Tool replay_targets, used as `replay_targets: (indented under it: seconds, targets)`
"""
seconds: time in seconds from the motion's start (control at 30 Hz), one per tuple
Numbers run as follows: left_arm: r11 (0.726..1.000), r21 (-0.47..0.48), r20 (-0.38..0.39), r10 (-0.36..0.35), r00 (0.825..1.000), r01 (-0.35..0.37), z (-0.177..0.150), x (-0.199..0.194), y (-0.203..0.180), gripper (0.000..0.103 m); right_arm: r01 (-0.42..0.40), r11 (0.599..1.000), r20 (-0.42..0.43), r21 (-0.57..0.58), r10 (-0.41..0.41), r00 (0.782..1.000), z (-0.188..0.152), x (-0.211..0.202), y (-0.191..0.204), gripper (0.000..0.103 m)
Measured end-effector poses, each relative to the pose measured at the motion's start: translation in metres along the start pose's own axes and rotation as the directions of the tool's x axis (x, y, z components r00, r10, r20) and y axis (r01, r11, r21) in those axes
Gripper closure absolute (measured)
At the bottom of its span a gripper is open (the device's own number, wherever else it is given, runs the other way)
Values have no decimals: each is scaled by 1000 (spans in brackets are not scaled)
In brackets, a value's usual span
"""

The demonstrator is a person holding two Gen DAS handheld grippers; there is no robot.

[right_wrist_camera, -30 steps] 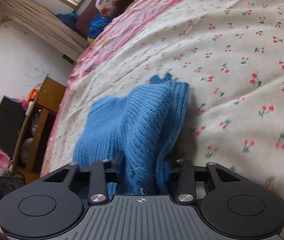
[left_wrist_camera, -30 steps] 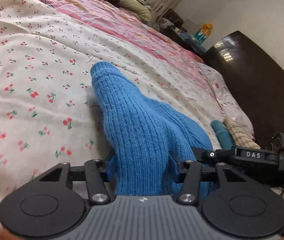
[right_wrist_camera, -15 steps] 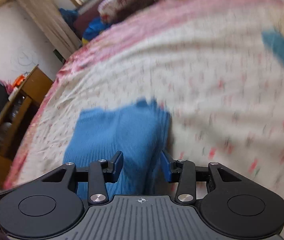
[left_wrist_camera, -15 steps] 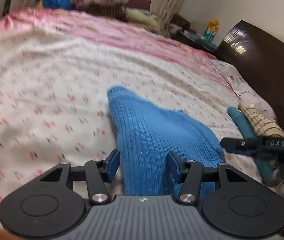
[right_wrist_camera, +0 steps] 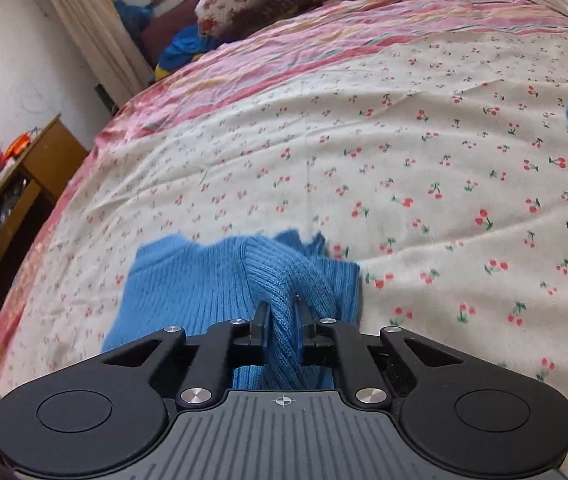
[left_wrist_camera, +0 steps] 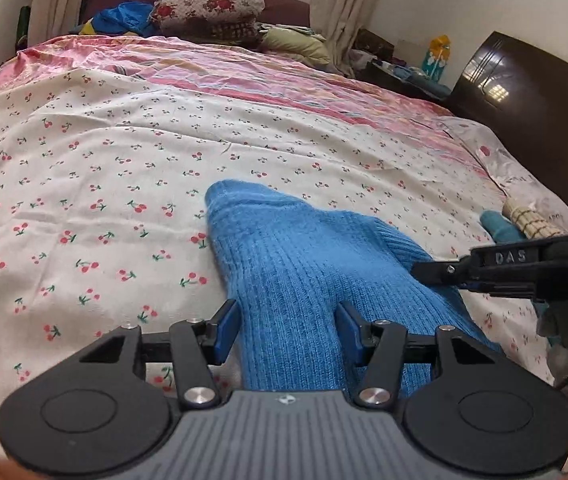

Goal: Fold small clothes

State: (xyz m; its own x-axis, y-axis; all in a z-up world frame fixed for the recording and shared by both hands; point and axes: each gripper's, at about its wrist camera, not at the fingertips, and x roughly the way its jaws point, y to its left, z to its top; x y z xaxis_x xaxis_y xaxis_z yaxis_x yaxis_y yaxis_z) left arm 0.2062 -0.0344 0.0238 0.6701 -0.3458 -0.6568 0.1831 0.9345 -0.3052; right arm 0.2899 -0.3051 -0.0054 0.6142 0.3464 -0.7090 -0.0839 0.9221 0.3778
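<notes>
One blue knit garment (left_wrist_camera: pixel 304 276) is lying on the cherry-print bedspread (left_wrist_camera: pixel 84 168), its near edge running between both tools. The right tool (right_wrist_camera: pixel 283 320) is closing, pinching a raised ridge of knit; a second ago it was standing wider. The left tool (left_wrist_camera: pixel 287 330) is gaping half-open around the fabric, pads not pressing, slightly wider than before.

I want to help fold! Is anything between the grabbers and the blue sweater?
Nothing is. The right gripper is closing on a bunched fold of the blue sweater, and the sweater lies between the left gripper fingers.
</notes>
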Motion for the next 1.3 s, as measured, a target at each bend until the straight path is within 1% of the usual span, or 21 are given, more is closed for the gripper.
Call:
replay_targets:
  seconds: [0.07,0.2,0.27,0.33,0.4,0.47,0.57,0.67,0.77,0.87,1.03,1.1,1.17,1.2,1.3]
  targets:
    - [1000,-18,-5,1,1000,-1,-2,-5,1,44,6,1000,6,-5,-6,1000,-7,-6,-1,85]
    - [998,12,1,65,998,-65,-4,-21,-8,44,31,999,72,-18,-30,997,-14,-34,6,84]
    - [995,36,7,97,995,-97,-6,-29,-14,44,48,997,116,-57,-41,992,-21,-54,15,84]
    - [991,58,7,123,992,-124,-8,-34,-20,44,42,993,139,-107,-26,990,-32,-72,27,84]
    - [987,66,-12,146,989,-145,-13,-38,-24,44,19,992,119,-127,-4,993,-43,-79,34,84]
    - [985,71,-30,162,986,-160,-19,-41,-27,44,22,987,91,-162,-8,996,-58,-80,41,84]
    - [980,87,-43,181,982,-177,-31,-48,-33,44,66,979,43,-195,-59,997,-79,-70,46,79]
    - [978,97,-53,191,980,-186,-41,-57,-35,41,113,975,27,-192,-110,994,-94,-66,43,79]
    - [976,98,-47,198,979,-193,-48,-65,-36,38,117,981,35,-153,-113,993,-102,-73,41,78]
    - [974,92,-49,213,976,-208,-54,-70,-36,35,120,981,58,-151,-113,992,-108,-84,46,77]
    - [957,109,-30,275,961,-271,-65,-79,-37,20,116,983,96,-142,-103,990,-125,-99,60,72]
    - [951,116,-22,292,956,-288,-72,-82,-38,16,120,983,111,-139,-105,988,-133,-102,63,71]
    - [951,117,-25,291,956,-286,-79,-84,-37,14,117,984,105,-132,-104,989,-142,-103,65,67]
    - [950,120,-25,294,956,-289,-83,-86,-38,13,117,985,103,-127,-104,989,-146,-103,65,66]
    - [939,141,-14,320,947,-314,-93,-89,-42,5,122,986,100,-116,-111,989,-158,-104,66,66]
